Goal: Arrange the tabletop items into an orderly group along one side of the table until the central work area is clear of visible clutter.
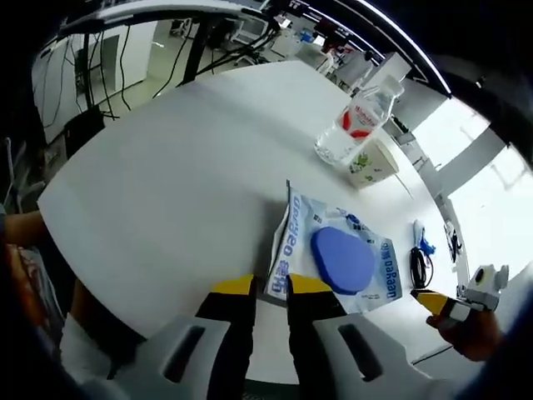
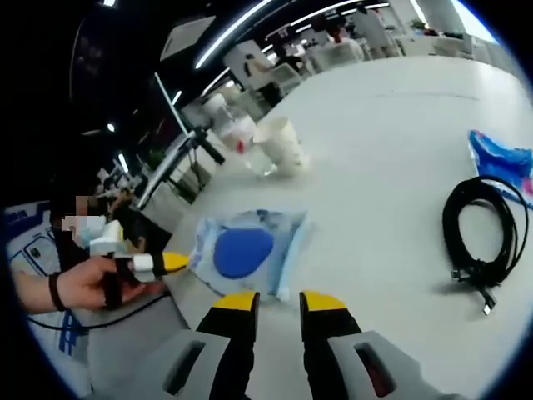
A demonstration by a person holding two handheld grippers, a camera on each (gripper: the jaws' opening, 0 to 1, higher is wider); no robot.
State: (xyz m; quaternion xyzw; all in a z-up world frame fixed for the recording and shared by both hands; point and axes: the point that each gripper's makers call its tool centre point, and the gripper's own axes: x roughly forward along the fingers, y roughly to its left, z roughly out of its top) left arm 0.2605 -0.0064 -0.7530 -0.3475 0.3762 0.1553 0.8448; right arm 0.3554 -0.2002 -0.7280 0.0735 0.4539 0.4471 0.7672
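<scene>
Yellow-tipped left gripper [image 1: 271, 287] closes narrowly on the near edge of the wipes packet [image 1: 337, 254], lower centre, long axis running rightward. Right gripper [image 2: 279, 302] sits narrowly parted, empty, just short of the packet's other edge.

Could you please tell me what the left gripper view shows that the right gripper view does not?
Left gripper view: the right hand-held gripper beside the cable, and floor beyond the table edge. Right gripper view: the left hand-held gripper at the packet corner, held by a hand. Both: packet, bottle, cup, cable, table.
</scene>
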